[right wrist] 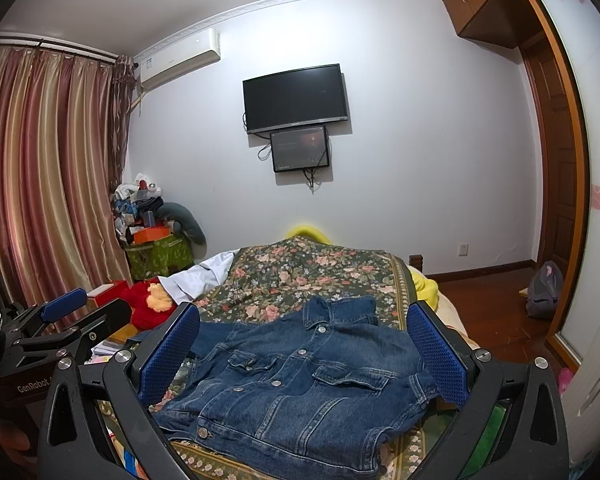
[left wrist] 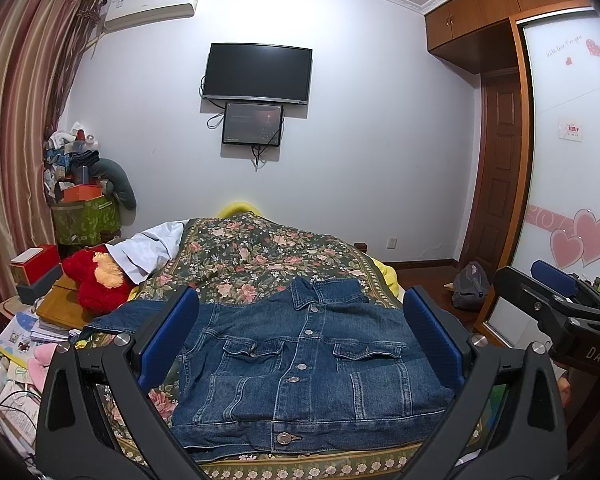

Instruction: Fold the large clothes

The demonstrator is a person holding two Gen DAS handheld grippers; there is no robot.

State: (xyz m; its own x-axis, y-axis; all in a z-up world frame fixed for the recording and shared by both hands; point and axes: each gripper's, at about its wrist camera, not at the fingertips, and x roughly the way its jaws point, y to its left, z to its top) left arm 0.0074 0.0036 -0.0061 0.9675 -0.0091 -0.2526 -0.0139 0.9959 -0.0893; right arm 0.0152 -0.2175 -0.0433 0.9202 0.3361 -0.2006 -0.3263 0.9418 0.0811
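A blue denim jacket point(left wrist: 300, 364) lies buttoned, front up, on the floral bedspread point(left wrist: 260, 256), collar toward the far wall; its left sleeve point(left wrist: 112, 320) stretches out sideways. My left gripper point(left wrist: 300, 336) hovers above the jacket's near hem, wide open, nothing between its blue pads. The right gripper point(left wrist: 556, 292) shows at the right edge of the left wrist view. In the right wrist view the same jacket point(right wrist: 300, 384) lies under my right gripper point(right wrist: 304, 352), also wide open and empty. The left gripper point(right wrist: 76, 308) appears at the left there.
A red plush toy point(left wrist: 96, 284) and a white garment point(left wrist: 148, 248) lie on the bed's left side. Books and papers point(left wrist: 16, 340) crowd the floor at left. A wardrobe point(left wrist: 572, 160) and grey bag point(left wrist: 470, 288) stand at right. A TV point(left wrist: 257, 73) hangs on the far wall.
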